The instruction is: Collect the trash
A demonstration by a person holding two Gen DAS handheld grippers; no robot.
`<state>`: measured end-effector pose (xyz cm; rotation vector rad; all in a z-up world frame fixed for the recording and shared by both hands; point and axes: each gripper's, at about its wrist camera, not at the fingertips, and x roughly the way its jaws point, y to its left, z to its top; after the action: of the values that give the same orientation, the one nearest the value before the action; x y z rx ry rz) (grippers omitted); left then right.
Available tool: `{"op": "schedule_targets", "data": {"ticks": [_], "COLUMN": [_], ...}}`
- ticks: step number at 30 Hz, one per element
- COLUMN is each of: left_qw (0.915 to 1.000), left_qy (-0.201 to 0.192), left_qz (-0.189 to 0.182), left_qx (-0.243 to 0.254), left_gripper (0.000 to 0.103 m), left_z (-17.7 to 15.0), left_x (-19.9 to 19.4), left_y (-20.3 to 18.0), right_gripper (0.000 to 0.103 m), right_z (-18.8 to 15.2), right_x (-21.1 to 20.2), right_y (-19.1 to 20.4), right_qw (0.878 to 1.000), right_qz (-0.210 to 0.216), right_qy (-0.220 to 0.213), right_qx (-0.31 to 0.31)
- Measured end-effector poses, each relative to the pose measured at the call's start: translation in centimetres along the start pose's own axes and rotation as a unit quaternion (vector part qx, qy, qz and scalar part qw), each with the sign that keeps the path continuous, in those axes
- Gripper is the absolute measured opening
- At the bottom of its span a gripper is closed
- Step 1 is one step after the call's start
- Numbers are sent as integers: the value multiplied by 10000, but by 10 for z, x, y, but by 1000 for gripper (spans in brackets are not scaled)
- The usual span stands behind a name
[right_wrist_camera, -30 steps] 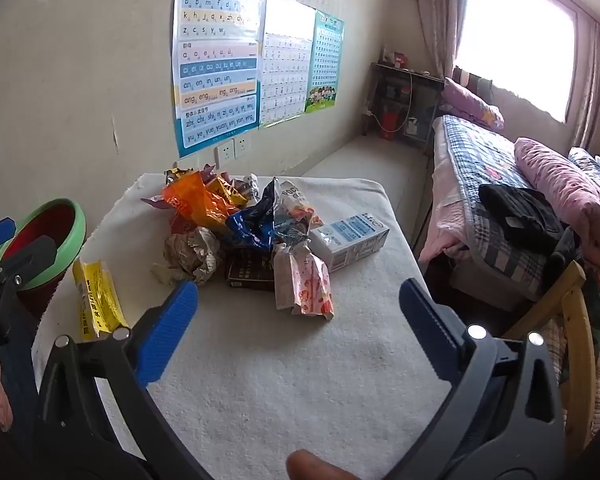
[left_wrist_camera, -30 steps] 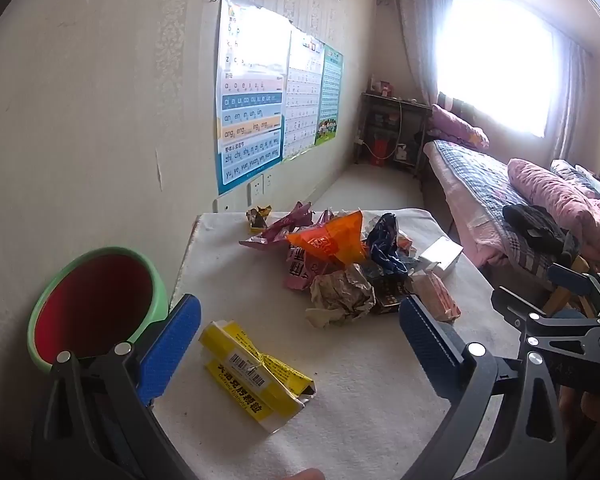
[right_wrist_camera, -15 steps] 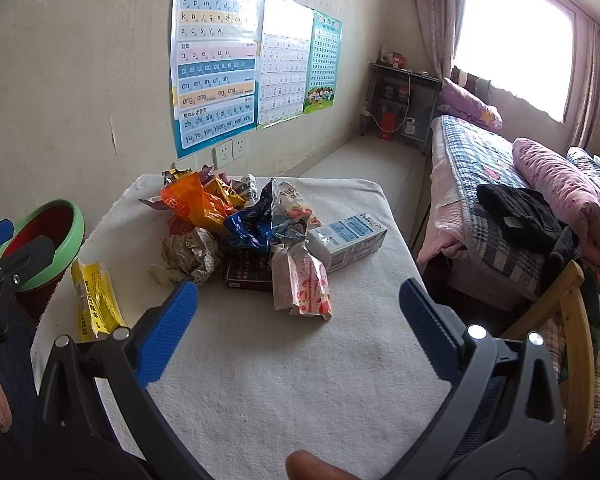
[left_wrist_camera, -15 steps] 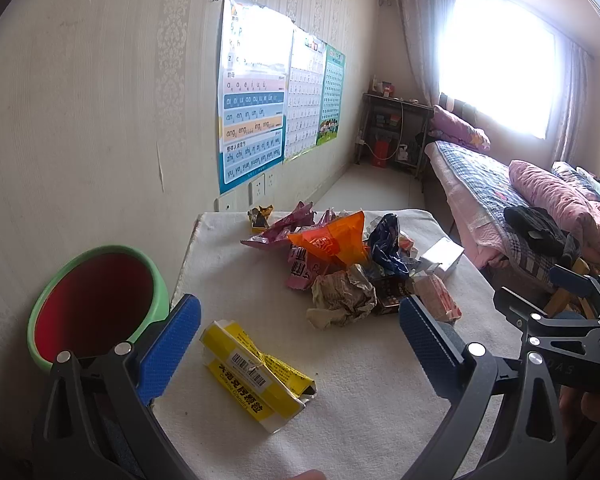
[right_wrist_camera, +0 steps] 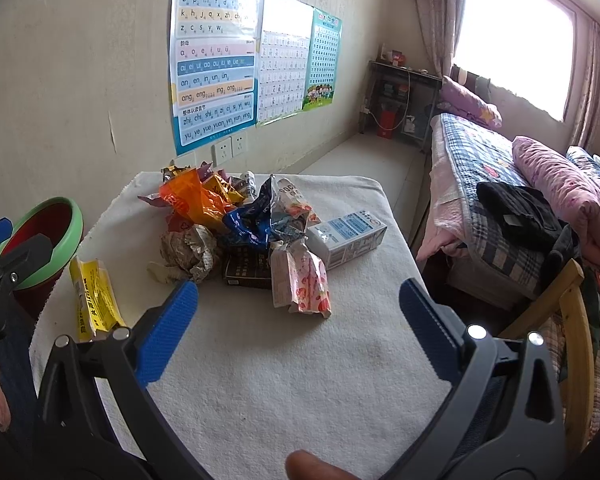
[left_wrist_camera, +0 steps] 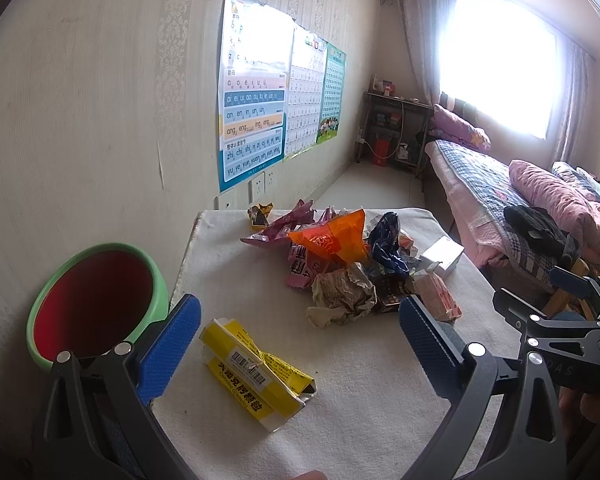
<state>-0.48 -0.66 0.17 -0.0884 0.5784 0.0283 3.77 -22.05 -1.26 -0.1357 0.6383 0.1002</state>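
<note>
Left gripper point(left_wrist_camera: 300, 332): jaws spread wide, holding nothing, above the yellow carton point(left_wrist_camera: 256, 372).
Right gripper point(right_wrist_camera: 298, 320): jaws spread wide, holding nothing, over bare white tablecloth point(right_wrist_camera: 280, 380).
Yellow carton: flattened, near the table's left edge, beside the green bin point(left_wrist_camera: 92, 300).
Trash pile point(right_wrist_camera: 236, 224): mid-table; crumpled paper, orange and blue wrappers, milk carton point(right_wrist_camera: 346, 236).

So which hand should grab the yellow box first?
Probably the left. The left gripper is open with the yellow box lying right between its fingers, beside the green bin. The right gripper faces the pink wrapper instead.
</note>
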Motion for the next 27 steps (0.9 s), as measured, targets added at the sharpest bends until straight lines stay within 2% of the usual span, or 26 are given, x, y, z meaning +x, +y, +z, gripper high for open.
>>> {"op": "schedule_targets", "data": {"ticks": [27], "left_qw": [10000], "left_qy": [65], "left_qz": [6], "left_qx": [-26], "left_gripper": [95], "left_z": [-2], "left_x": [3], "left_y": [0], "right_gripper": [99], "right_z": [-1], "right_x": [1], "right_y": [1], "right_qw": [10000], "right_qz": [-1], "right_qy": [53], "right_qx": [-56]}}
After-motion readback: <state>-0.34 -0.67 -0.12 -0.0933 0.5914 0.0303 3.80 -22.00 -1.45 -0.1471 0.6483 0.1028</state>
